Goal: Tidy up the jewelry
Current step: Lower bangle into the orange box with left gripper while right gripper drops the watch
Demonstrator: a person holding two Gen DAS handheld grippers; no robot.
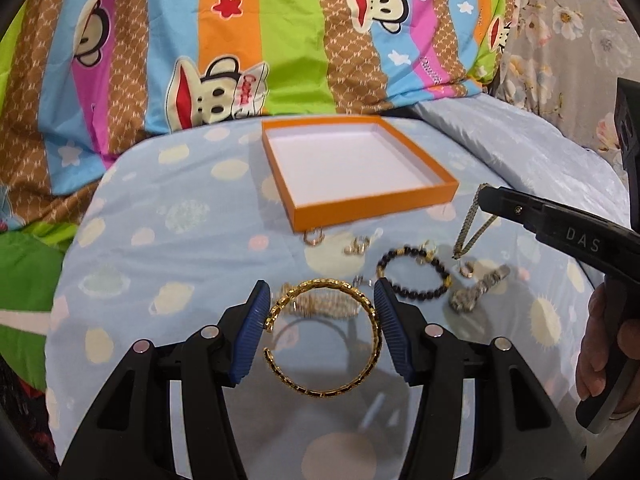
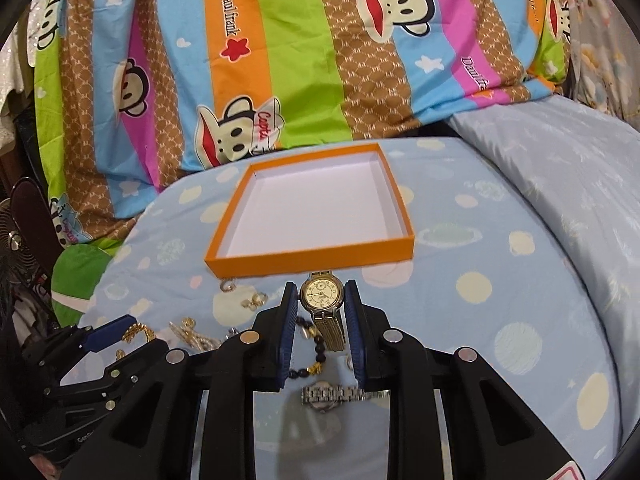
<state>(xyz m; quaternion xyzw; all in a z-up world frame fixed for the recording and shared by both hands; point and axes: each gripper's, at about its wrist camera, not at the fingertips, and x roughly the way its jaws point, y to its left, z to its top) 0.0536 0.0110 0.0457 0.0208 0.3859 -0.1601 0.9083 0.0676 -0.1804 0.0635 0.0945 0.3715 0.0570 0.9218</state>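
My left gripper (image 1: 320, 300) is shut on a gold open cuff bangle (image 1: 374, 332), which hangs above the blue spotted bedsheet and casts a shadow on it. My right gripper (image 2: 320, 289) is shut on a gold watch (image 2: 320, 292) by its case, dial up and strap dangling; the left wrist view shows that strap (image 1: 470, 236) hanging from the right gripper (image 1: 486, 196). An empty orange box (image 1: 372, 208), white inside, lies just beyond both. On the sheet lie a black bead bracelet (image 1: 416, 272), a silver watch (image 2: 332, 394) and small gold rings (image 1: 314, 238).
A pale chain bracelet (image 1: 320, 306) lies under the bangle. A bright monkey-print quilt (image 2: 300, 60) rises behind the box. A light blue pillow (image 2: 560, 168) slopes up at the right. A person's hand (image 1: 608, 344) holds the right gripper's handle. A fan (image 2: 16, 240) stands far left.
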